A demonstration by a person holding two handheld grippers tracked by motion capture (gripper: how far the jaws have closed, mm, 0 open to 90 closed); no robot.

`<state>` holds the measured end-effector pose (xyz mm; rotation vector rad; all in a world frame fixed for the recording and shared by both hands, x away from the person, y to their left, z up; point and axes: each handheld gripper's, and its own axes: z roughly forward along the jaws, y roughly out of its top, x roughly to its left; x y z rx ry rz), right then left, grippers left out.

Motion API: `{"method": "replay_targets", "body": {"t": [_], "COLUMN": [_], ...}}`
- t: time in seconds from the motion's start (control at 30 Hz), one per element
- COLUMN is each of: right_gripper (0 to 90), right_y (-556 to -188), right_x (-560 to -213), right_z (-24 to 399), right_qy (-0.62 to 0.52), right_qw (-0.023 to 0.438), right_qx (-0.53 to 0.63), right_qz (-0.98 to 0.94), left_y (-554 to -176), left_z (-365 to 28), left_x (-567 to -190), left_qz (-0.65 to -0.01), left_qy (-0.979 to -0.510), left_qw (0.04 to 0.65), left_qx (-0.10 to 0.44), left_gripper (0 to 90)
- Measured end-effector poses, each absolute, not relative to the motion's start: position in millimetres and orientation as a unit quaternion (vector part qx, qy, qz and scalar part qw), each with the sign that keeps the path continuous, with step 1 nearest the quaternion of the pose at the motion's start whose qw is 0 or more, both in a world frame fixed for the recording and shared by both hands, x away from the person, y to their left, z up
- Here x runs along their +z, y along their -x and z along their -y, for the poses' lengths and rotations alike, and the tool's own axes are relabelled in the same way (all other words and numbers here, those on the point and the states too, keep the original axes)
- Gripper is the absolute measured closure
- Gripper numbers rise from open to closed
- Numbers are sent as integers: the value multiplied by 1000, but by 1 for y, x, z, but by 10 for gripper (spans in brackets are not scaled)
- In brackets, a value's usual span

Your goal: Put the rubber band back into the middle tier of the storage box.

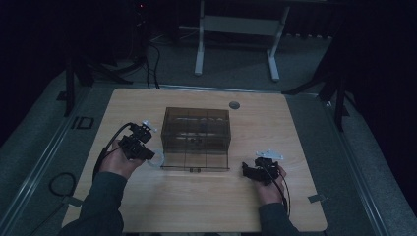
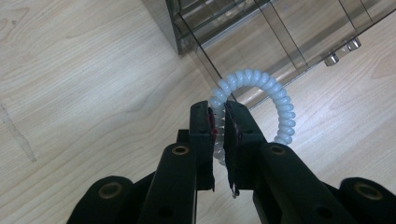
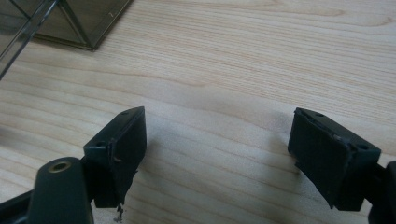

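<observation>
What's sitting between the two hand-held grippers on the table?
In the high view, the dark see-through box stands between the left gripper, shut on a white coil ring, and the open right gripper.

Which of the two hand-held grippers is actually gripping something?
The left hand-held gripper, jaws shut on the white coiled hair tie; the right hand-held gripper has its jaws wide apart over bare table.

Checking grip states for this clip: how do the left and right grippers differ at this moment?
The left gripper has its jaws shut on a white coiled hair tie; the right gripper stands wide open with nothing between its jaws. The left gripper sits by the front left corner of the smoky clear box, the right gripper off its front right corner, over bare wooden table. Both are black, two-jawed and hand-held.
</observation>
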<state>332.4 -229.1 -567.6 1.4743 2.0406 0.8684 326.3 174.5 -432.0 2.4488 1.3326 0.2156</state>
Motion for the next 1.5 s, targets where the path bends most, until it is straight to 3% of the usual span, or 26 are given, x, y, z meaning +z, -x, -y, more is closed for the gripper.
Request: {"method": "replay_targets", "body": {"t": [1.5], "right_gripper": [194], "right_y": [-332], "right_x": [-568], "right_z": [229], "right_qy": [-538], "right_qw": [237], "right_qx": [317], "right_qz": [-745], "left_y": [-357], "left_z": [-134], "left_x": [-451], "left_qz": [-452], "left_qy": [-870], "left_qw": [184], "left_qx": [66], "left_gripper": [821]}}
